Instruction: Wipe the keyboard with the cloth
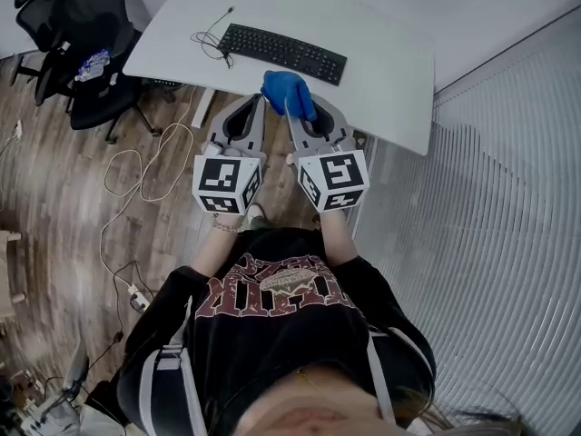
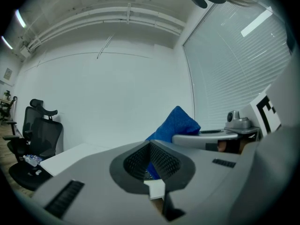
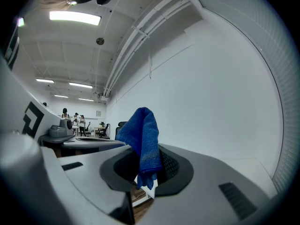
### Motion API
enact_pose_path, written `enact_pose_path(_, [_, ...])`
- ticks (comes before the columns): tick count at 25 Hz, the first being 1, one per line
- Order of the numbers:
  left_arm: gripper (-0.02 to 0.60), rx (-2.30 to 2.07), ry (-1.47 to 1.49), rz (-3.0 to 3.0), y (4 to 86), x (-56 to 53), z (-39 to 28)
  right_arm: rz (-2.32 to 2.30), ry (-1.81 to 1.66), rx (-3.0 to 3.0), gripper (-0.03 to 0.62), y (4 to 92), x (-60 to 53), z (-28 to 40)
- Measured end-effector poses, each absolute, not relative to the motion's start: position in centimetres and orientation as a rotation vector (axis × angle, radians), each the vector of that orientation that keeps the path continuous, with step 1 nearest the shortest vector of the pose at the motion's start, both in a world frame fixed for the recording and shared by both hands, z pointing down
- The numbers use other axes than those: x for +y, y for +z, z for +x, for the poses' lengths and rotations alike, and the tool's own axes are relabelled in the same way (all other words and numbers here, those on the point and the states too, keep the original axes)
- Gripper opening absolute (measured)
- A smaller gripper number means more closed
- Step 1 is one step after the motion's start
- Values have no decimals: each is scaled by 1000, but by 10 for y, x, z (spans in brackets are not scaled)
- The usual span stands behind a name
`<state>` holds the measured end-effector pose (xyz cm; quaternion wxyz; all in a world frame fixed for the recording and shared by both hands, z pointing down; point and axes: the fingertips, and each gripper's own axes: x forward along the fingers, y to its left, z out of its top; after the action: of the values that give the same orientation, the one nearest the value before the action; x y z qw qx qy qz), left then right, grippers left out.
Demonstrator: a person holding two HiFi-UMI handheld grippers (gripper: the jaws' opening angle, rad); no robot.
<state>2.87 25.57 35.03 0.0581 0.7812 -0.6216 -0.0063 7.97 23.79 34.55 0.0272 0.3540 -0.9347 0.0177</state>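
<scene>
Right hand-held gripper (image 1: 292, 109) clenched on a crumpled blue microfibre cloth (image 1: 289, 93), left hand-held gripper (image 1: 260, 105) closed on nothing.

Both are held side by side over the near edge of the white bench (image 1: 390, 98), cloth sticking up from the right jaws, folded over the pads in the right gripper view (image 3: 143, 142). The black full-size computer keyboard (image 1: 282, 53) lies aslant mid-bench, just beyond the cloth and apart from it, its thin cable curled at its left end. A black office chair (image 1: 82, 44) stands off the bench's left corner.
</scene>
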Motion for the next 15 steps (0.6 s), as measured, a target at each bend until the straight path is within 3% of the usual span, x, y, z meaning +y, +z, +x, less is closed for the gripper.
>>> enact_pose_path(15, [32,-1818,-45,2392,356,227,-18,1131,40,-2857,64,347,212,27])
